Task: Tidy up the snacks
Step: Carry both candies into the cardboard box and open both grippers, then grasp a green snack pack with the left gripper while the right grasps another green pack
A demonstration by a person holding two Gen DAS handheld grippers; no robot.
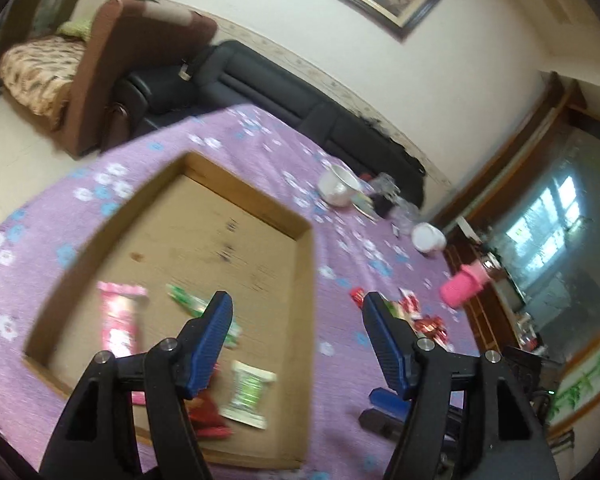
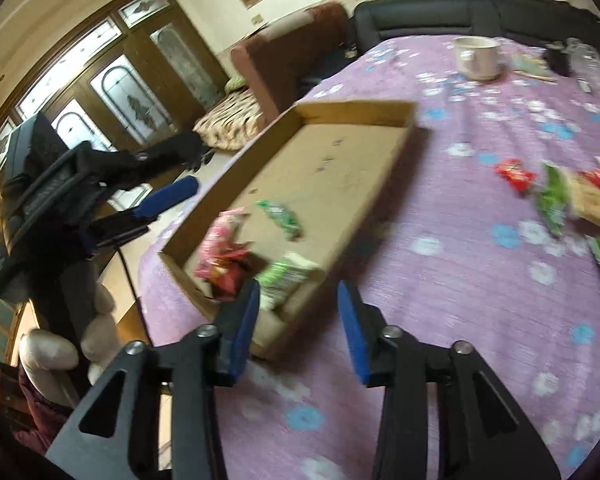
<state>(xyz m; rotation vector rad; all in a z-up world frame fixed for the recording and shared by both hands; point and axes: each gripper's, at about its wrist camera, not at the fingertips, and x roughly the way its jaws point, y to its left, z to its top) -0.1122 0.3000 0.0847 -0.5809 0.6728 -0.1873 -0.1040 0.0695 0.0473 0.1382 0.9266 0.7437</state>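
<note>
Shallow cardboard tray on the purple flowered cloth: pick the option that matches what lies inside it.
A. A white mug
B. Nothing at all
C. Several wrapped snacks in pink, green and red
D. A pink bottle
C: the shallow cardboard tray holds a pink packet, a green-and-white packet, a green wrapped sweet and a red packet, while more snacks lie outside on the purple cloth.
</note>
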